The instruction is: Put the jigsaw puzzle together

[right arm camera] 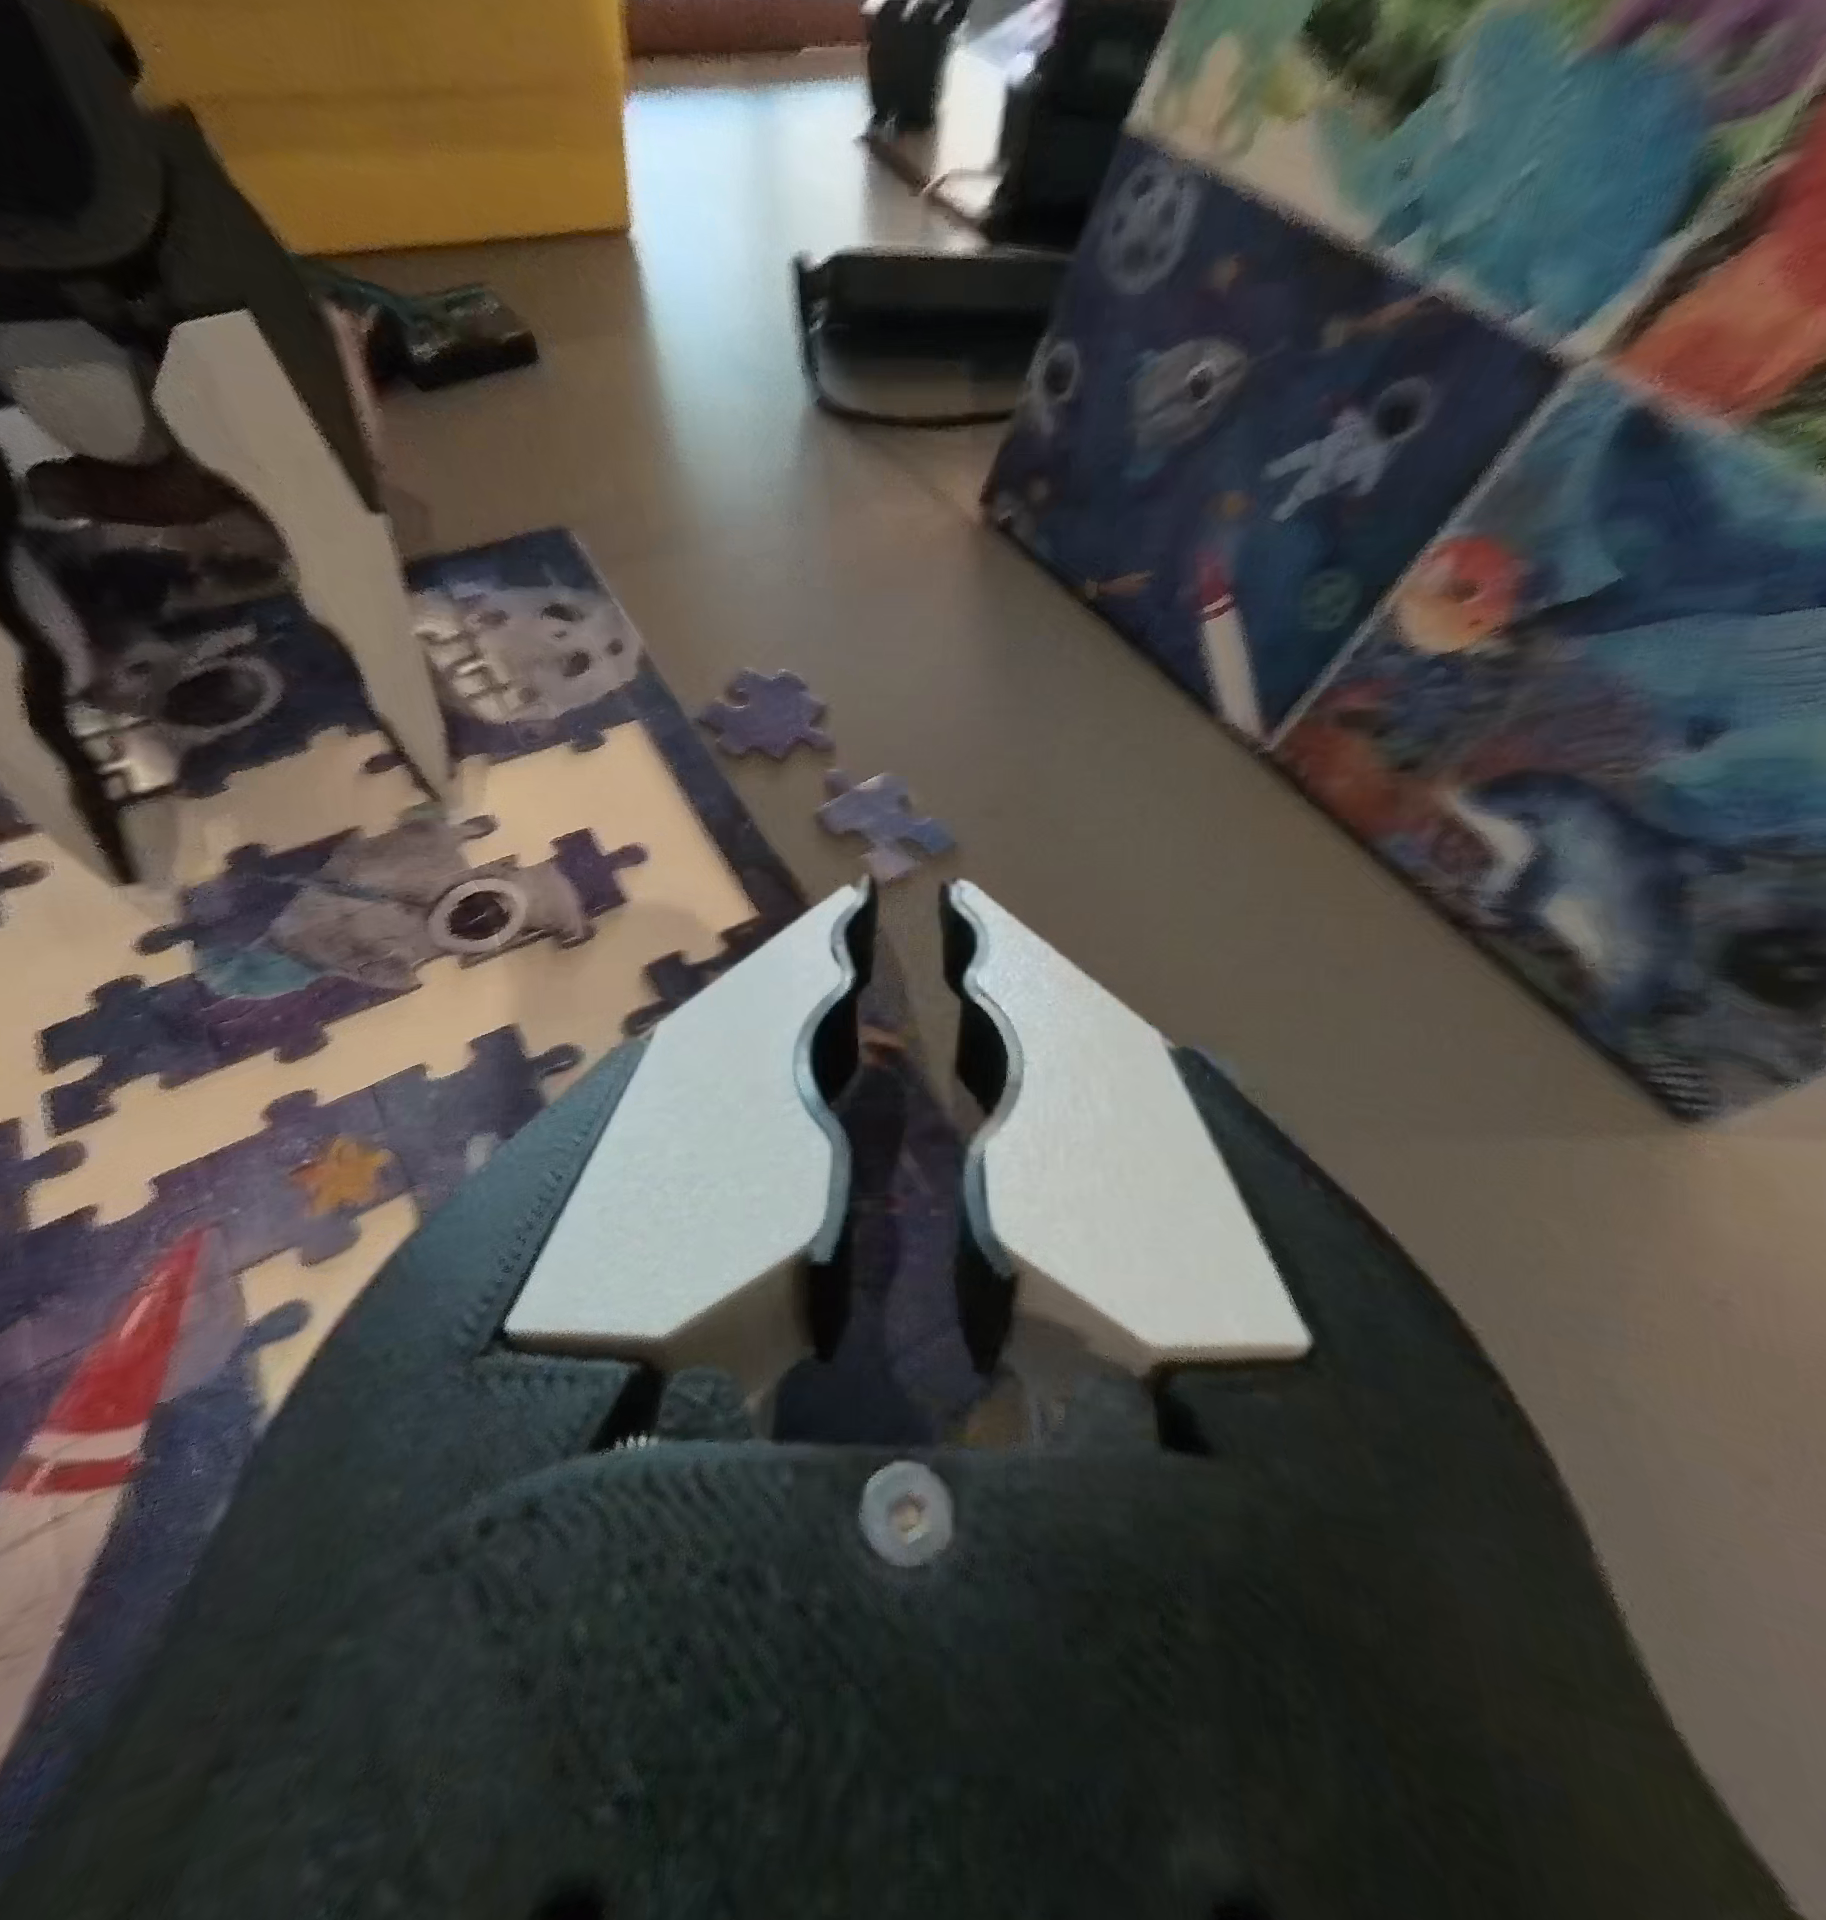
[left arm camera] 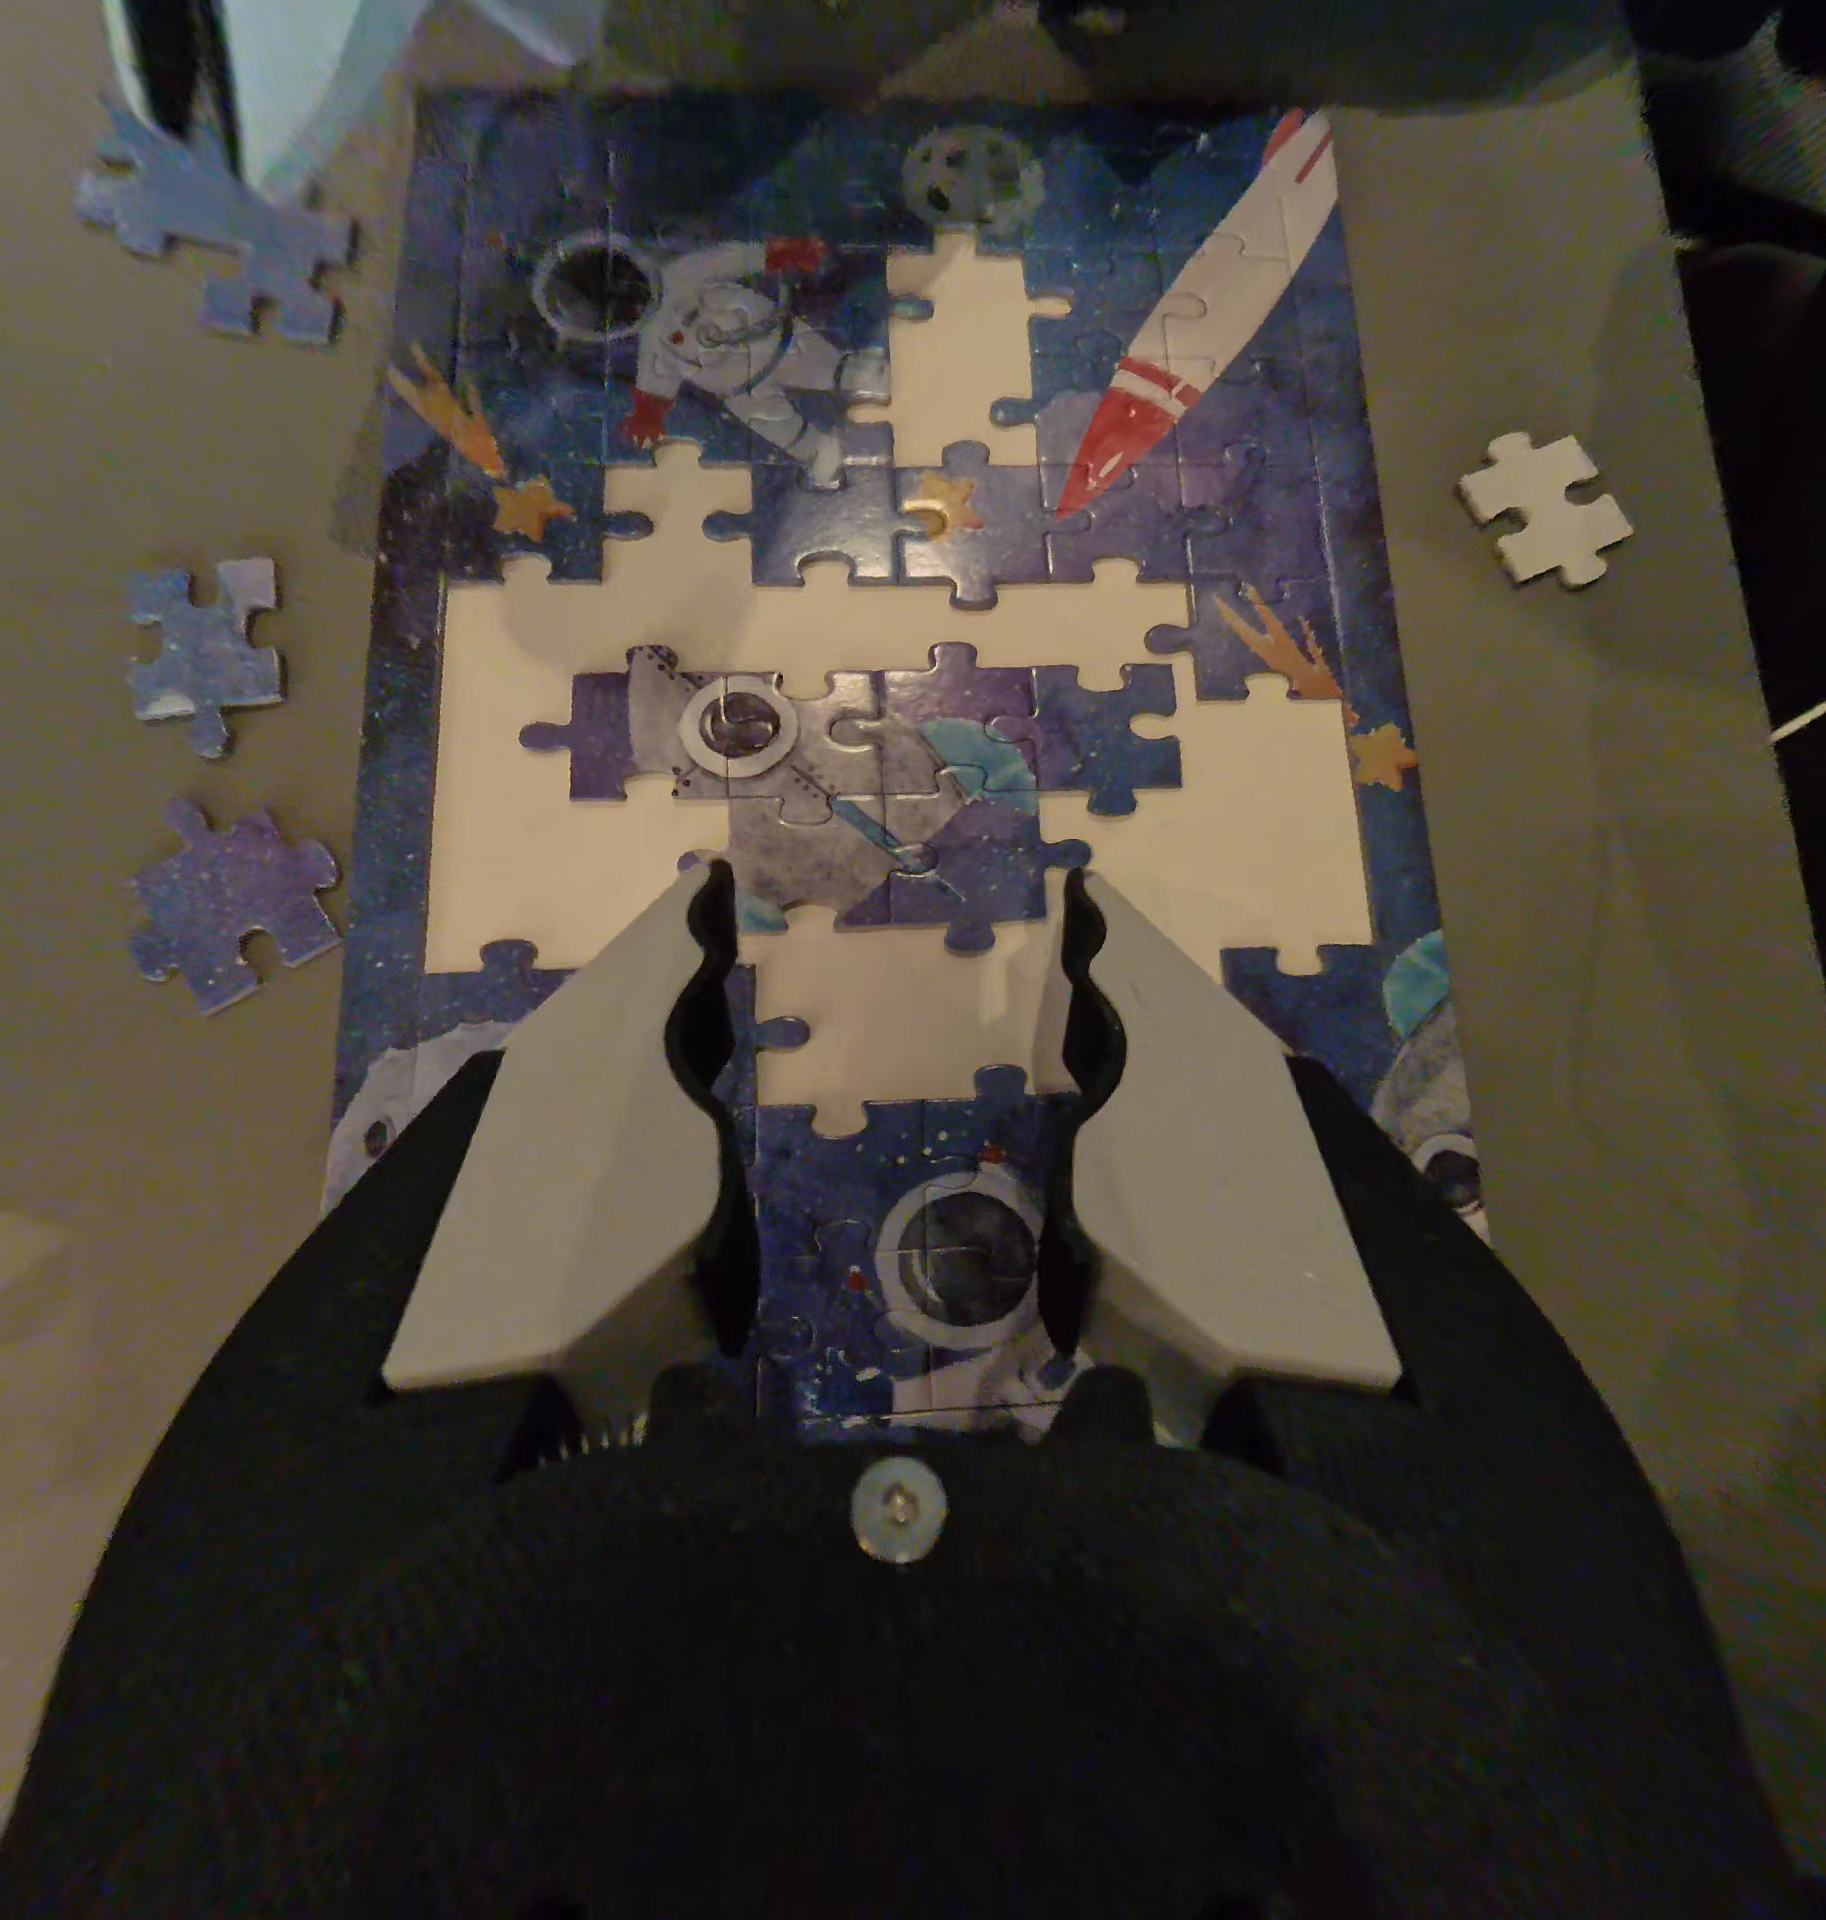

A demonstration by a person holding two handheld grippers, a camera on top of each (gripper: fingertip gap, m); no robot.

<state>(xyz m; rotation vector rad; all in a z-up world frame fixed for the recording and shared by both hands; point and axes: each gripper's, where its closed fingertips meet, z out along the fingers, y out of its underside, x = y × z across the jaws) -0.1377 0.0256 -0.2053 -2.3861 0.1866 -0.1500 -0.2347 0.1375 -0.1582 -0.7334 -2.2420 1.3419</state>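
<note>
A space puzzle (left arm camera: 992, 540) lies flat on a tan table (left arm camera: 1574, 935). It shows astronauts, a red and white rocket, stars and a moon on dark blue. Many spots in the middle are bare and cream-white. A loose clump of joined pieces (left arm camera: 857, 769), with a grey ship and a round window, sits in that bare middle part, not hooked to the rest.

The left gripper (left arm camera: 893, 883) hangs over the near side of the puzzle. Its two white fingers are spread wide apart and hold nothing. Their tips are at the near edge of the clump.

To the left of the puzzle lie three single blue pieces and one bigger joined chunk (left arm camera: 223, 249) at the far corner. To the right lies one white piece (left arm camera: 1543, 509), face down.

The right gripper (right arm camera: 909, 894) is low over the puzzle's edge. Its fingers are close together with a thin gap between them, and nothing is in that gap. Just past its tips lie a pale blue piece (right arm camera: 888, 821) and a darker blue piece (right arm camera: 769, 712) on the table. A picture box (right arm camera: 1408, 540) stands farther right, blurry.
</note>
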